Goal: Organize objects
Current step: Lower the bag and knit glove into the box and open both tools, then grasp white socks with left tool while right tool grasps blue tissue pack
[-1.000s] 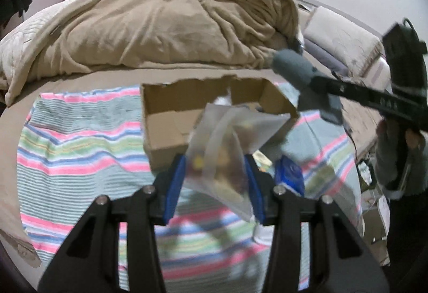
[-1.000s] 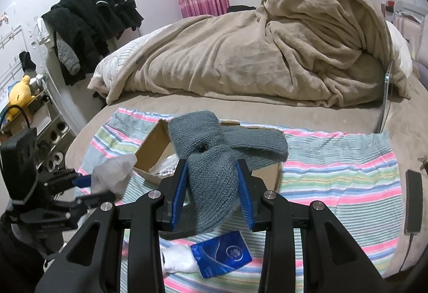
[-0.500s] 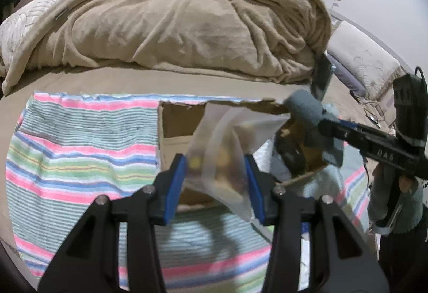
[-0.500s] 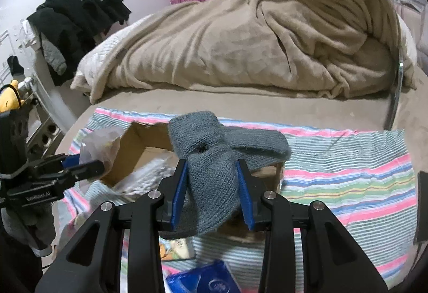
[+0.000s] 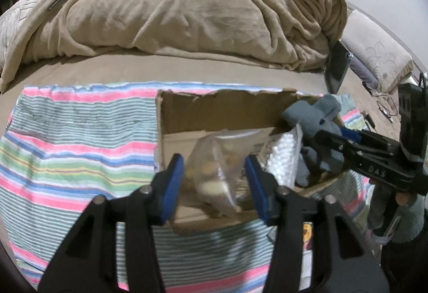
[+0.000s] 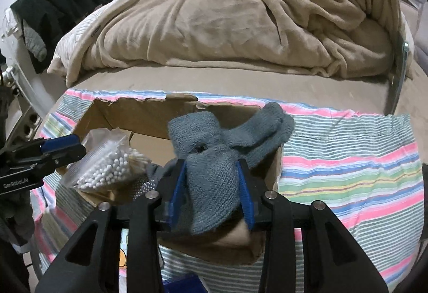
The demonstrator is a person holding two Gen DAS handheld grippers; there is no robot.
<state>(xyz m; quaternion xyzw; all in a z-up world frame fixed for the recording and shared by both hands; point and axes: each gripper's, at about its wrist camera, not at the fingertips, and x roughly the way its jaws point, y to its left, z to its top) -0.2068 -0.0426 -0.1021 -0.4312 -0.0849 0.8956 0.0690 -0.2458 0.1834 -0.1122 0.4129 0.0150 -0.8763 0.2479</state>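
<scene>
A rumpled beige blanket [image 5: 187, 14] fills twelve o'clock above the striped cloth [image 5: 67, 153]. The open cardboard box [image 5: 222, 108] sits centre. Left gripper [image 5: 214, 180], tilted down, is opening around a clear plastic bag [image 5: 214, 172]; right gripper [image 6: 211, 188] pinches grey knitted socks [image 6: 214, 159], loosening.

- Left gripper [image 5: 215, 180]: black angular frame, blue finger pads, silver screws.
- Right gripper [image 6: 212, 187]: same build (white "DAS" lettering on its side).
- Grey-green sleeve [image 5: 409, 218] below it.
</scene>
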